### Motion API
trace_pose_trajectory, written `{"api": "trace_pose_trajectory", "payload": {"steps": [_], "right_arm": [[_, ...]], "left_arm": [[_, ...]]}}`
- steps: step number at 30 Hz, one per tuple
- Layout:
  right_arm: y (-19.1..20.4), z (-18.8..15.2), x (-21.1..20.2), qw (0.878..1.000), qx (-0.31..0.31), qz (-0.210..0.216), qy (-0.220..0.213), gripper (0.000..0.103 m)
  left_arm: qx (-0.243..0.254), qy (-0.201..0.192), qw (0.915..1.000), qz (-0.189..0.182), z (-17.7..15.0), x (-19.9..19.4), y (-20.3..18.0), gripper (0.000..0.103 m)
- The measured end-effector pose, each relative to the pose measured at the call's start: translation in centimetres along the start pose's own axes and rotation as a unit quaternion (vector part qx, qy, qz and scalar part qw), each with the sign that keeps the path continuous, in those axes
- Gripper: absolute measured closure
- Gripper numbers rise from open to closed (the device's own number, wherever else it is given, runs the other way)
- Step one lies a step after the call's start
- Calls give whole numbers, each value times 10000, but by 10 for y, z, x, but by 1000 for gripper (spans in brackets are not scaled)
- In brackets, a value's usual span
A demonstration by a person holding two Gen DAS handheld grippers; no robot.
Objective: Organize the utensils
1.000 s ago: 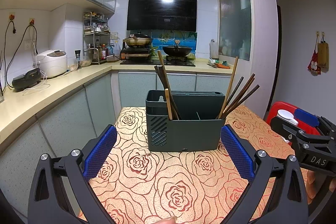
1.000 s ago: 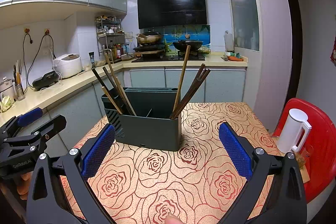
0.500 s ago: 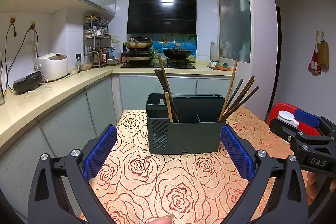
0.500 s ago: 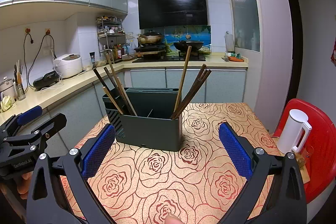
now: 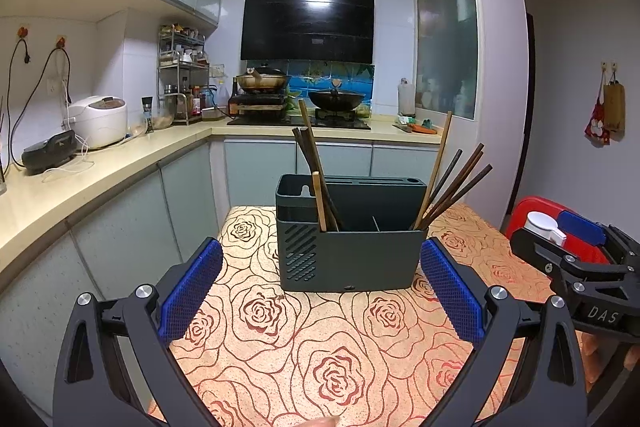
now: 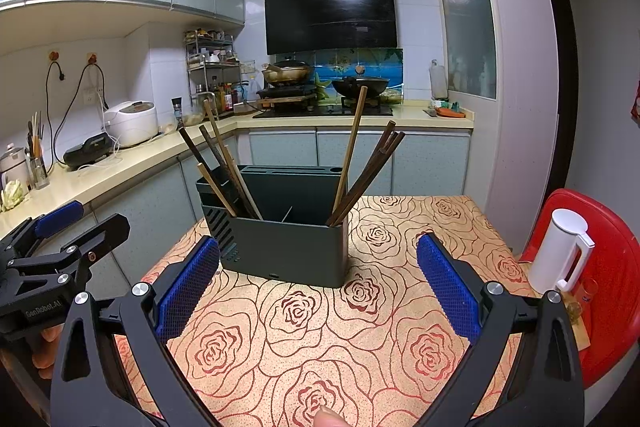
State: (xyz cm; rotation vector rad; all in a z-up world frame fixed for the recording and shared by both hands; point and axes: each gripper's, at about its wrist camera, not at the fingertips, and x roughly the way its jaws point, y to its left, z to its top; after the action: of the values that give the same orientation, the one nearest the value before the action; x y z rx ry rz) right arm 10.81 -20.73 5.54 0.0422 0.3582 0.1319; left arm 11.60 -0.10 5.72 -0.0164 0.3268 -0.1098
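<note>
On the table (image 5: 320, 347): my dark caddy (image 5: 352, 251), sitting upright
chopsticks (image 5: 444, 187): one bunch leaning out each end of it
left claw (image 5: 320, 291): spread wide, empty, short of the caddy
right claw (image 6: 318, 277): same, nothing pinched

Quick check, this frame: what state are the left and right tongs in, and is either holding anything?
Left tongs: open, holding nothing, short of the utensil holder.
Right tongs: open, holding nothing.
</note>
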Motion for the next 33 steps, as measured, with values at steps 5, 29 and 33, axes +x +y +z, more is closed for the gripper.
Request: {"api": "trace_pose_trajectory", "payload": {"steps": [5, 29, 33], "right_arm": [[0, 0, 0, 10000, 4, 3, 15, 7], [3, -2, 3, 10000, -7, 40, 57, 7], [3, -2, 3, 10000, -9, 39, 54, 7]], "left_arm": [[-11, -60, 10000, 17, 0, -1, 1, 7], [91, 100, 9998, 120, -3, 5, -5, 7], [111, 110, 9998, 119, -4, 5, -6, 7]]}}
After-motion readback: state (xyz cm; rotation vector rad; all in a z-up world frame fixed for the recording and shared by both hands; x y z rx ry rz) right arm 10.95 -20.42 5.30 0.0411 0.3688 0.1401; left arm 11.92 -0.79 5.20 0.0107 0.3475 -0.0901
